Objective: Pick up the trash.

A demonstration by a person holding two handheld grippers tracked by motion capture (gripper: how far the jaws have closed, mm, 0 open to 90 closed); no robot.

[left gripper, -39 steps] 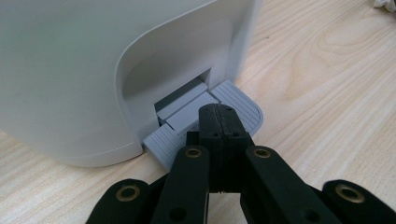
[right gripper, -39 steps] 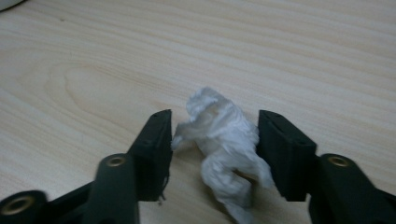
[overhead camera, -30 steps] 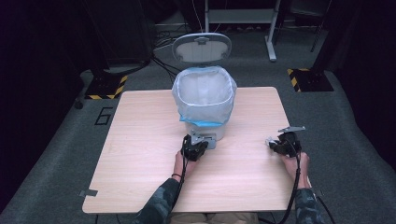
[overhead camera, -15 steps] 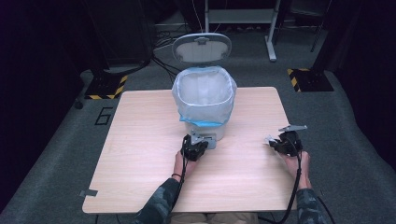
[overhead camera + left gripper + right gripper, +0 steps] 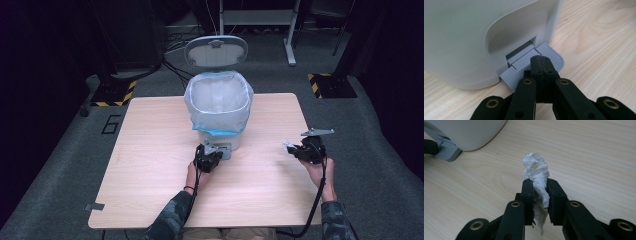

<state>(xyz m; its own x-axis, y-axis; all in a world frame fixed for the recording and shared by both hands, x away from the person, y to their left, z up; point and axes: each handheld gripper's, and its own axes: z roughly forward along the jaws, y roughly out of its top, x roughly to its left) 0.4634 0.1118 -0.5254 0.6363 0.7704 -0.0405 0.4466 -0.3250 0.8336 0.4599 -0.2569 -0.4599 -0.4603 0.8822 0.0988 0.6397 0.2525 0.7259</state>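
- On the far middle of the wooden table (image 5: 150, 170) stands a pale pedal bin (image 5: 218, 107), lined with a translucent bag (image 5: 235, 117) whose rim folds over the outside; a blue band of the bag hangs along the front.
- Bin lid (image 5: 216, 51): raised upright behind the opening, its inner face turned toward the person.
- Pedal (image 5: 549, 56): a grey ribbed plate projecting from a recess at the foot of the bin, low against the tabletop.
- Left gripper (image 5: 541, 63): jaws pressed together with nothing between them, tips resting on the pedal (the high view places this gripper directly in front of the bin base, held by the left hand (image 5: 192, 175)).
- Right gripper (image 5: 540, 187): jaws pinching a crumpled white tissue (image 5: 536, 170), which sticks out past the fingertips and also trails back between the jaws.
- Position of the right gripper: above the right part of the table, well apart from the bin, held by the right hand (image 5: 320, 172); the tissue is clear of the tabletop, to the right of the bin.
- Cables (image 5: 317, 200): one black lead trails back from each gripper along the forearm.
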